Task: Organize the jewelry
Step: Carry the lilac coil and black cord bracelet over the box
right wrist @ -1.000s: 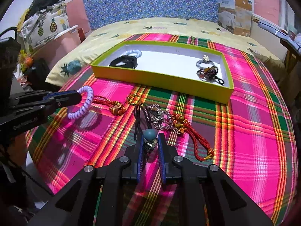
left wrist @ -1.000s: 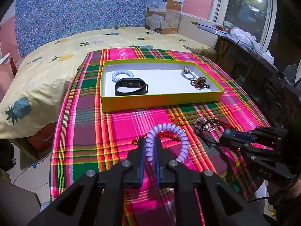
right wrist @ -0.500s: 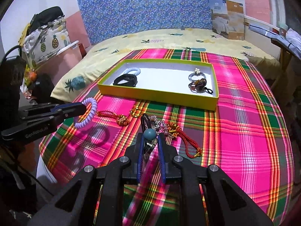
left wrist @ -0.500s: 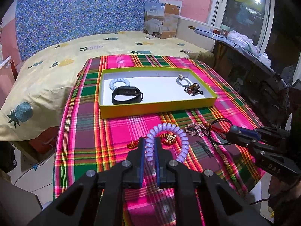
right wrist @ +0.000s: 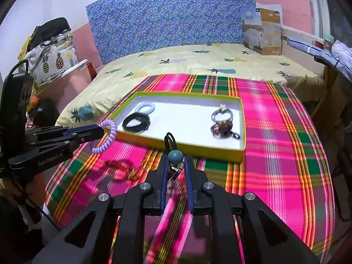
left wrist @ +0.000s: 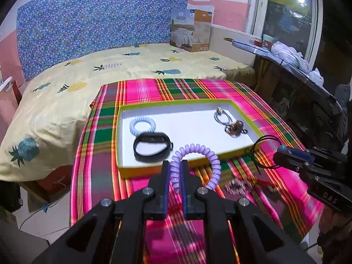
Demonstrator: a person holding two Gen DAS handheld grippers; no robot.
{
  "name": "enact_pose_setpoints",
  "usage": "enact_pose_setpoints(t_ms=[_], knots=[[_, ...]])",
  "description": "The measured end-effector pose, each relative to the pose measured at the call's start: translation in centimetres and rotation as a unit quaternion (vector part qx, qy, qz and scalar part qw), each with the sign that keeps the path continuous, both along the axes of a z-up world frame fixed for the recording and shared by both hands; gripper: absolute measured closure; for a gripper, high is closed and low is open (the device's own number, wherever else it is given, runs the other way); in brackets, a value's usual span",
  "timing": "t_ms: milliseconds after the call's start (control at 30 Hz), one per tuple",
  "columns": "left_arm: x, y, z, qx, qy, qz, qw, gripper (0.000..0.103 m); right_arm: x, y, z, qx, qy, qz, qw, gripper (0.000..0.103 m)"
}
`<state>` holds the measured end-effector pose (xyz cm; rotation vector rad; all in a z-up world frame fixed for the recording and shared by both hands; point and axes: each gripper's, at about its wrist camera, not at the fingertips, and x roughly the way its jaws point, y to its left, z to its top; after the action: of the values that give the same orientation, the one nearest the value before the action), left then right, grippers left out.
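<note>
My left gripper [left wrist: 175, 165] is shut on a purple spiral hair tie [left wrist: 211, 160], held in the air just short of the near wall of the yellow-green box [left wrist: 176, 103]. My right gripper [right wrist: 175, 160] is shut on a black cord tie with a teal bead [right wrist: 175, 155], also lifted before the box [right wrist: 187, 94]. In the box lie a pale blue coil [left wrist: 142, 125], a black wristband [left wrist: 153, 147], a grey ring tie [left wrist: 222, 116] and a brown beaded tie [left wrist: 234, 129]. A sparkly piece [left wrist: 238, 186] and a red cord piece [right wrist: 123, 167] lie on the plaid cloth.
The plaid cloth [right wrist: 275, 154] covers the foot of a bed with a pineapple sheet [left wrist: 132, 66]. A cardboard package [left wrist: 190, 29] stands at the headboard. A dark cluttered table [left wrist: 297, 70] runs along the right. The cloth drops off at the left and near edges.
Both grippers have risen and moved toward the box with their ties. The bead tie's black cord has come up off the cloth, leaving the sparkly and red pieces behind.
</note>
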<state>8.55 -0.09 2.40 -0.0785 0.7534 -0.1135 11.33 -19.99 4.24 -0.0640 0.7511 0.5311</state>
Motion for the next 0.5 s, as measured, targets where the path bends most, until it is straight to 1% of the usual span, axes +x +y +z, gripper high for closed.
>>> enact_pose_setpoints(t_ms=[233,500], knots=[[3.3,0.3,0.4,0.004,-0.003,0.001,1.0000,0.093,2.9,0.7,0.2,-0.001,-0.007,-0.005,1.000,0.088],[8.3,0.2,-0.4,0.008,0.009,-0.001,0.9999,0.093,7.3,1.3,-0.8,-0.001,0.009,-0.012,1.000,0.088]])
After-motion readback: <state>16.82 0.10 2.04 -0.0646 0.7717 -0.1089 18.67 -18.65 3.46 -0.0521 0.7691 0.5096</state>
